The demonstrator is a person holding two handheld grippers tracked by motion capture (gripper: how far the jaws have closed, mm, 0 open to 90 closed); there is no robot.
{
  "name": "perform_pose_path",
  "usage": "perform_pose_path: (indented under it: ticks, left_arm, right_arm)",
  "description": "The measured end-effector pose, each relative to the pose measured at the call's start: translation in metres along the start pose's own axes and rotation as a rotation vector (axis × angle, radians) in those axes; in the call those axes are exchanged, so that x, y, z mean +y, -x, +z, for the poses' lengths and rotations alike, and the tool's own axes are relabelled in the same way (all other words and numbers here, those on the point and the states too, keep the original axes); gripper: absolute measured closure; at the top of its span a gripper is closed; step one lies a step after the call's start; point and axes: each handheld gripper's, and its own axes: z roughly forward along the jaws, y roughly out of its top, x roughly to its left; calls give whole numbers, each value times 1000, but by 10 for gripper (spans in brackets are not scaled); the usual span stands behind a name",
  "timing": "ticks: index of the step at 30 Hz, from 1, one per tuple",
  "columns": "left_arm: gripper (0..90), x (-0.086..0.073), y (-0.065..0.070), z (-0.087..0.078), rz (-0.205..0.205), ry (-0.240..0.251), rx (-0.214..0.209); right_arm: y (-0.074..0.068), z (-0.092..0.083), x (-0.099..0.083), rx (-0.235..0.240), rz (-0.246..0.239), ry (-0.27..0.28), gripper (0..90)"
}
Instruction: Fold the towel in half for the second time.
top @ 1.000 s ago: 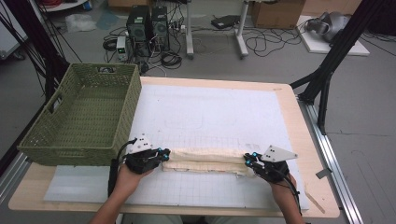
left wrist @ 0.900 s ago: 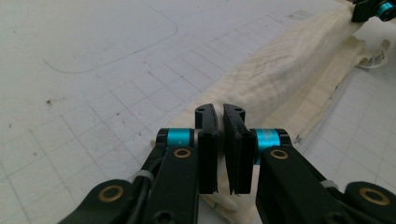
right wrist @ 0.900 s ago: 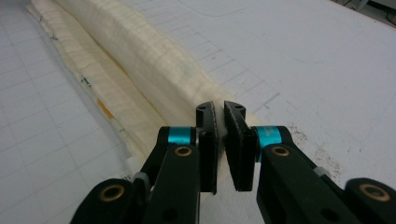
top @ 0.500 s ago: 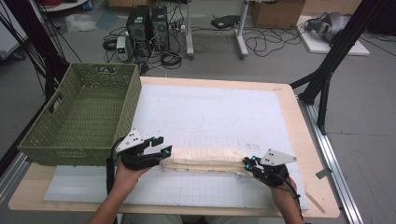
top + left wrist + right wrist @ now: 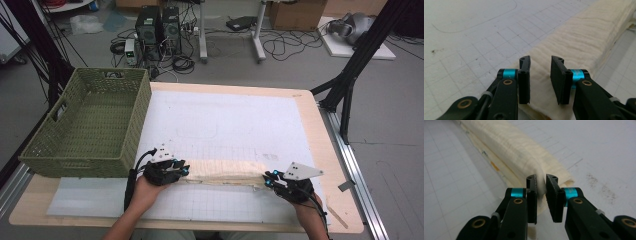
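Folded cream cloth (image 5: 225,173) lies as a long strip on the white grid mat (image 5: 225,120), near the front edge of the table (image 5: 310,107), running left to right between both hands. Left gripper (image 5: 181,170) sits at the cloth's left end; its jaws have just been closing and now stand at a moderate gap. In the left gripper view (image 5: 540,75) the cloth end lies between and under the jaws, with a clear gap on both sides, so the pads are not pressing on it. Right gripper (image 5: 268,180) is at the cloth's right end; its jaws have just been opening and stand at a narrow gap. In the right gripper view (image 5: 541,187) a fold of cloth sits in that gap; can't tell for sure if the pads still touch it, looks loose. Green woven basket (image 5: 90,125) stands at the left of the table, well apart from the cloth's middle and just behind the left hand (image 5: 145,187).
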Motion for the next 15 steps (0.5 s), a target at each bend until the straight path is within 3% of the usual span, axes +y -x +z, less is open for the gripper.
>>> perform_pose_path:
  ticks: [4, 7, 12, 15]
  left_arm:
    - [700, -1, 0, 0, 12, -10, 6]
    - [699, -1, 1, 1, 20, -14, 6]
    - [697, -1, 1, 2, 31, -13, 7]
    - [699, -1, 1, 1, 30, -13, 6]
  right_arm:
    - [2, -11, 13, -42, 56, 98, 622]
    - [-1, -9, 25, -101, 84, 146, 533]
    - [-13, 20, 39, -131, 79, 108, 473]
    - [-21, 42, 47, -96, 73, 96, 503]
